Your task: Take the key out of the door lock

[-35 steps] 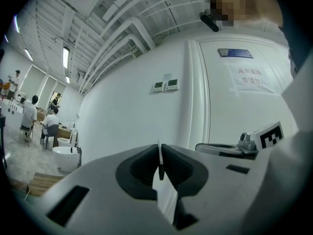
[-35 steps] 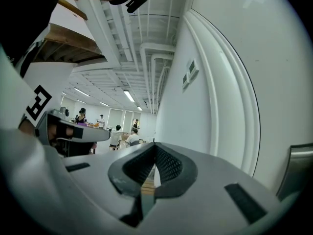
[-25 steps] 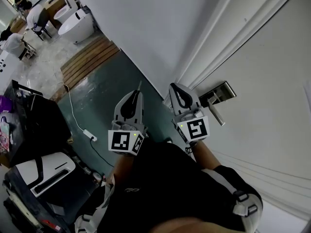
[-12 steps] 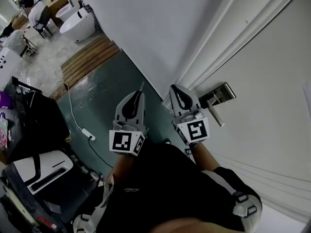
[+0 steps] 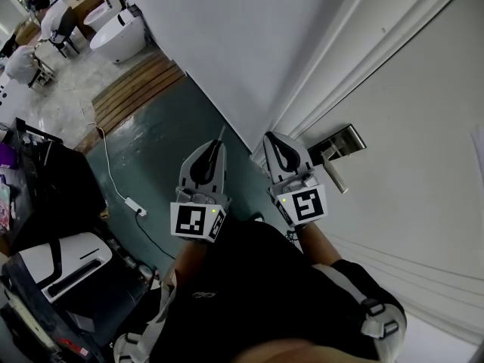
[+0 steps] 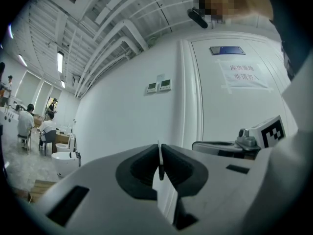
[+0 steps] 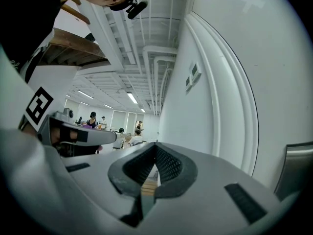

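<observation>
In the head view my left gripper [image 5: 216, 150] is shut on a thin metal key [image 5: 221, 132] that sticks out past its tips, away from the door. The left gripper view shows the key blade [image 6: 160, 161] edge-on, pinched between the black pads [image 6: 146, 164]. My right gripper [image 5: 274, 138] is shut with nothing in it, pointing level at the door frame just left of the steel lock plate [image 5: 342, 142] and its lever handle [image 5: 333, 170]. In the right gripper view the closed gripper [image 7: 155, 150] has the lock plate [image 7: 296, 169] at the far right edge.
The white door [image 5: 423, 150] and its frame [image 5: 355, 59] fill the right side. On the green floor lie a power strip with cable [image 5: 134, 205] and a wooden slat mat [image 5: 136, 93]. A black cart [image 5: 45, 191] and a white machine [image 5: 64, 267] stand at the left.
</observation>
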`<state>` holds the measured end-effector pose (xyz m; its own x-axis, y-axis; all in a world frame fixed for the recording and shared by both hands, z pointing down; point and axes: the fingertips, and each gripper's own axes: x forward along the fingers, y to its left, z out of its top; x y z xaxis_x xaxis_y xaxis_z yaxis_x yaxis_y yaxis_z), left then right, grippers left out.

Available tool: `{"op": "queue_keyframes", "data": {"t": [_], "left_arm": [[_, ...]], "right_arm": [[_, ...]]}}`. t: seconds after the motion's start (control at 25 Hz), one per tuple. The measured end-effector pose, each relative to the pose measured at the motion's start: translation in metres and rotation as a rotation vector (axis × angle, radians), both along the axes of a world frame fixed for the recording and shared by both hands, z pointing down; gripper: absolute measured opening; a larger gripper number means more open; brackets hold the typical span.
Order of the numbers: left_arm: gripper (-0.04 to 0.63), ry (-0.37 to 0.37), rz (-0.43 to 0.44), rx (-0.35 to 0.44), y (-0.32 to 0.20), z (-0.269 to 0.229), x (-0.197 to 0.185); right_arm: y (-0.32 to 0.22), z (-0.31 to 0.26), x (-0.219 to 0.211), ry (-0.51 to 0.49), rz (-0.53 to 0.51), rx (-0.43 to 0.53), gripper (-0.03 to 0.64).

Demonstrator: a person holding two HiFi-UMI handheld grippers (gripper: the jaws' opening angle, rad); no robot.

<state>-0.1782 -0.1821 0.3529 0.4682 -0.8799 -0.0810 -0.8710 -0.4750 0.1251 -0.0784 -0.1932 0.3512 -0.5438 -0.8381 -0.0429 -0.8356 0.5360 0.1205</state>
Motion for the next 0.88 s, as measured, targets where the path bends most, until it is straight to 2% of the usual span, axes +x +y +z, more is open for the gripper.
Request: {"op": "queue_keyframes", "data": {"t": [0.24,0.4,0.88], "left_arm": [[0.037,0.002,0.005,-0.003,0.0027,0.0021,-0.0002],[0.037,0.005,0.004,-0.006,0.0038,0.0030,-0.0013],[0.037,0.022,0.011,-0.025,0.0075,0.0086,-0.0046]], "right_arm": [[0.0018,0.0103,0.0067,0.008,0.040,-0.088,0.008],[0.0023,0.0029,0.0034,-0.003,0.020,-0.014,0.008],[0.0074,0.0052,-0.0010,0.003,0.029,-0.029,0.008]]}}
